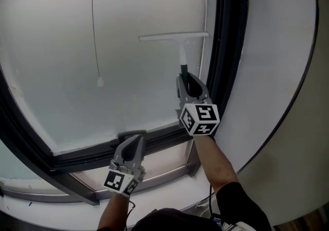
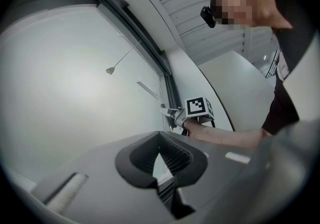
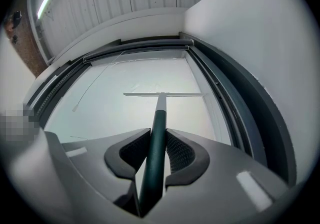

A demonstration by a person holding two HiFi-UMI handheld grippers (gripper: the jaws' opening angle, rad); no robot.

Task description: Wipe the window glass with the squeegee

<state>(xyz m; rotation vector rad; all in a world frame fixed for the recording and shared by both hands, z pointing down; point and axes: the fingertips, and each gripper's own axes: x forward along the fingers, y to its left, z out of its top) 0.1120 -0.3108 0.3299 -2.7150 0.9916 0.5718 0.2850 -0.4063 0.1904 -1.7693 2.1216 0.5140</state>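
Tongs of the left gripper [image 1: 134,140] sit lowest and nearest, clenched on nothing, their tips meeting just above the dark bottom rail of the window frame [image 1: 77,159]. That hand looks parked there, out of the blade's path, as it has no part in the stroke.

Higher and to the right, the right gripper [image 1: 188,78] has its tongs clamped on the dark green handle of the squeegee [image 1: 183,56]. The right gripper view shows the handle running straight up between the ribbed pads. Gripping low on the handle, with the arm stretched upward, seems to be what lets the blade reach that height.

Beyond the tongs, the handle turns pale and ends in the long, level blade [image 1: 175,35]. It lies across the right part of the window glass [image 1: 56,50], its right end close to the upright side of the frame. Whether the rubber edge is pressed onto the pane cannot be told, though a level blade suits a straight downward pull.

Further left, a thin pull cord [image 1: 94,24] hangs in front of the pane, well apart from the blade. A white wall [image 1: 277,55] curves away on the right. Nothing that would hold water or cleaner shows.
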